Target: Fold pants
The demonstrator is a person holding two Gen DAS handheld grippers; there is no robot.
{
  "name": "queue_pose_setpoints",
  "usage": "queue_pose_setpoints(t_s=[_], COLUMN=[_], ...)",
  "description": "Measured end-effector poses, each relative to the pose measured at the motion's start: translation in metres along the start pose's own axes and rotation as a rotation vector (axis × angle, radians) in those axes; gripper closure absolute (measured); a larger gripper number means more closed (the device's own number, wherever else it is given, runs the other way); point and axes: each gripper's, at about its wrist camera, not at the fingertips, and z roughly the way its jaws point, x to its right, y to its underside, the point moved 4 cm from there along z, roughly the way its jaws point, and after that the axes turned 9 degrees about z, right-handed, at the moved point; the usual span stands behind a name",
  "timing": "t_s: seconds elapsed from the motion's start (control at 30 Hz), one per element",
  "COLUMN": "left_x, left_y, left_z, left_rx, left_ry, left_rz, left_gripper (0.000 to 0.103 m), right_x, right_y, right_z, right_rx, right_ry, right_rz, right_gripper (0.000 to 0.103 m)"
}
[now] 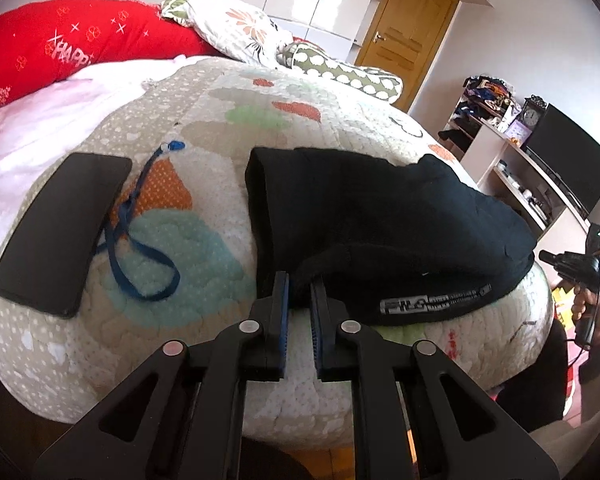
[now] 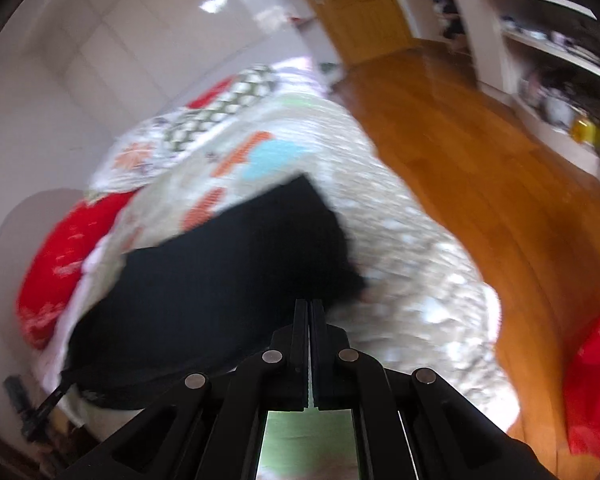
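Black pants [image 1: 380, 216] lie folded in a thick bundle on the patterned quilt [image 1: 204, 128], with a grey printed label near the front hem. My left gripper [image 1: 300, 284] is at the bundle's near left corner, jaws a little apart with a fold of the black fabric between them. In the blurred right wrist view the pants [image 2: 220, 280] lie ahead and to the left. My right gripper [image 2: 309, 304] has its jaws pressed together at the pants' near right edge; no fabric shows between them.
A black phone [image 1: 60, 228] with a blue lanyard [image 1: 140, 240] lies on the quilt left of the pants. Red and floral pillows [image 1: 60, 44] sit at the bed's far end. White shelves [image 1: 540, 184], a monitor and a wooden door [image 1: 408, 28] are to the right. Wooden floor [image 2: 480, 160] lies beside the bed.
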Motion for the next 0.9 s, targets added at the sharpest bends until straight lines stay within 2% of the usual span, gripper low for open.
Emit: queue_pose_setpoints(t_s=[0.03, 0.07, 0.1, 0.13, 0.17, 0.2, 0.23, 0.33, 0.47, 0.6, 0.67, 0.77, 0.87, 0.9], left_x=[-0.002, -0.004, -0.008, -0.012, -0.015, -0.019, -0.022, -0.022, -0.015, -0.009, -0.009, -0.012, -0.014, -0.015], left_y=[0.001, 0.002, 0.003, 0.002, 0.001, -0.002, -0.006, -0.019, -0.037, -0.059, -0.070, -0.085, -0.090, -0.088], left_z=[-0.003, -0.007, -0.014, -0.021, -0.025, -0.032, -0.036, -0.035, -0.014, 0.021, 0.037, 0.062, 0.085, 0.092], left_rx=[-0.005, -0.006, 0.003, 0.020, 0.036, 0.065, 0.094, 0.106, 0.079, 0.029, 0.017, -0.016, -0.068, -0.088], left_ry=[0.000, 0.006, 0.014, 0.008, -0.005, -0.023, -0.020, -0.018, -0.052, -0.092, -0.088, -0.090, -0.065, -0.052], left_rz=[-0.015, -0.031, -0.050, -0.068, -0.079, -0.097, -0.110, -0.116, -0.069, -0.032, -0.039, -0.059, -0.061, -0.065], left_gripper=[0.093, 0.092, 0.082, 0.056, 0.040, 0.022, 0.021, 0.021, 0.021, 0.021, 0.021, 0.021, 0.021, 0.023], right_x=[-0.003, -0.008, -0.022, -0.034, -0.049, -0.069, -0.093, -0.154, -0.206, -0.244, -0.260, -0.283, -0.285, -0.281], right_y=[0.001, 0.002, 0.005, 0.009, 0.014, 0.022, 0.034, 0.072, 0.096, 0.063, 0.048, 0.032, 0.030, 0.033], right_z=[-0.004, -0.008, -0.013, -0.014, -0.013, -0.010, -0.006, 0.011, 0.045, 0.081, 0.099, 0.143, 0.194, 0.207], right_rx=[0.007, 0.015, 0.016, 0.006, -0.007, -0.029, -0.055, -0.111, -0.141, -0.088, -0.083, -0.141, -0.298, -0.351], right_ry=[-0.032, -0.064, -0.096, -0.107, -0.122, -0.152, -0.192, -0.266, -0.277, -0.260, -0.223, -0.150, -0.124, -0.116], right_rz=[0.005, -0.004, -0.052, -0.095, -0.146, -0.211, -0.291, -0.476, -0.587, -0.545, -0.572, -0.644, -0.655, -0.659], right_gripper=[0.101, 0.093, 0.087, 0.066, 0.050, 0.048, 0.048, 0.049, 0.049, 0.049, 0.048, 0.045, 0.046, 0.049])
